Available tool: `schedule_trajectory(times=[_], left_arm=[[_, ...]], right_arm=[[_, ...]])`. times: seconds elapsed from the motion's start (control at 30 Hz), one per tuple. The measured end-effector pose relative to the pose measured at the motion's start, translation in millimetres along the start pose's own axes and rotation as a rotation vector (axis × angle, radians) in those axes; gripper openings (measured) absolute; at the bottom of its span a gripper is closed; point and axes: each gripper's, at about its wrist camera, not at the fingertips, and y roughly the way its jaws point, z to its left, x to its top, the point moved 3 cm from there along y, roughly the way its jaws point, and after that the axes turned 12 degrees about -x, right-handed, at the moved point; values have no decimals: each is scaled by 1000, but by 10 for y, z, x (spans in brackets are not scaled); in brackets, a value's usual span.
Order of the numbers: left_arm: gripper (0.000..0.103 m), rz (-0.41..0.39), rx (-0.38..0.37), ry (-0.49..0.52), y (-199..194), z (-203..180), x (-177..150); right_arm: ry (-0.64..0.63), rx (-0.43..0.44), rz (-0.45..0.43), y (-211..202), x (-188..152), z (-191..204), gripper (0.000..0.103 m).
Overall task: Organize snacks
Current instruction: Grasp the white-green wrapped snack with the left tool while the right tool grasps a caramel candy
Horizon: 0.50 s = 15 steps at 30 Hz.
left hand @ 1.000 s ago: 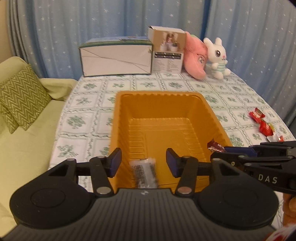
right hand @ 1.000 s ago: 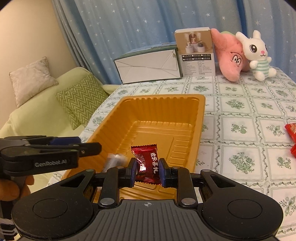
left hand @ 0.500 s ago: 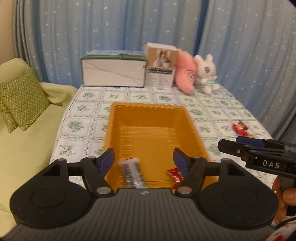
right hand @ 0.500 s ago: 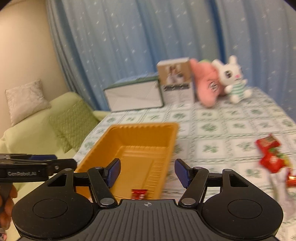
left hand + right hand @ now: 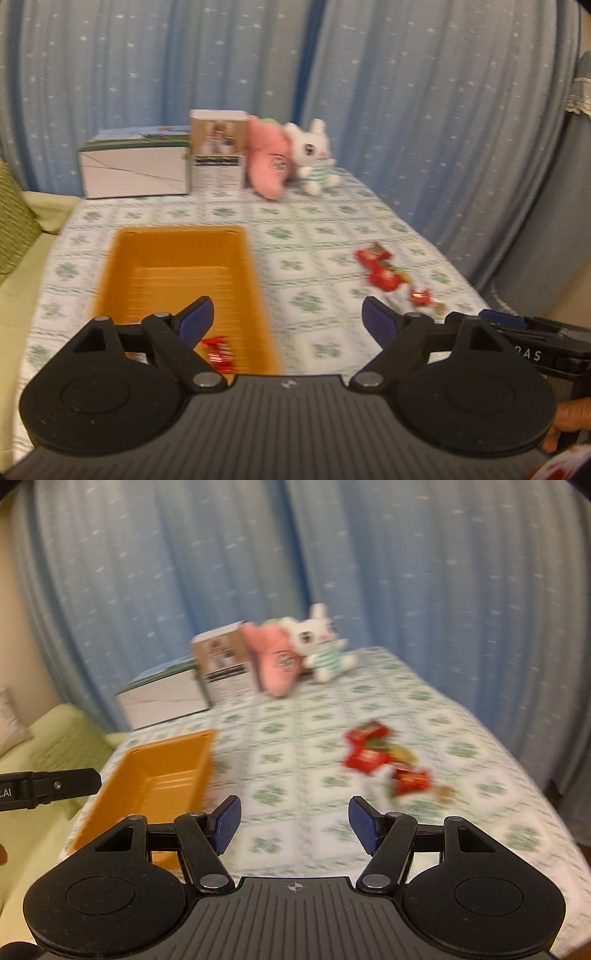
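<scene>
An orange tray sits on the tablecloth, with a red wrapped candy lying at its near end. Several red snack packets are scattered on the cloth to the tray's right. My left gripper hovers above the tray's near right corner; its jaws are opening and nothing is between them. My right gripper is open and empty, above bare cloth between the tray and the red packets. Both views are motion-blurred.
Two cardboard boxes, a pink plush and a white rabbit plush stand along the table's far edge before blue curtains. A green sofa lies left of the table. The table's right edge curves down near the packets.
The right gripper let go of the dark red candy, which now lies in the tray. Both grippers rose, swung right toward the scattered packets, and their jaws widened.
</scene>
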Motion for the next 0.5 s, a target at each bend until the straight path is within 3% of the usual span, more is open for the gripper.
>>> schedule_trajectory(times=[0.27,0.5], left_arm=[[88,45,-79,24,363,-645,-97],[88,77,-96,48,841,-899,-173]], right_arm=[[74,-133,-12,-230,-22,-701,65],[105,-183,13,-1,-25,-1111,64]])
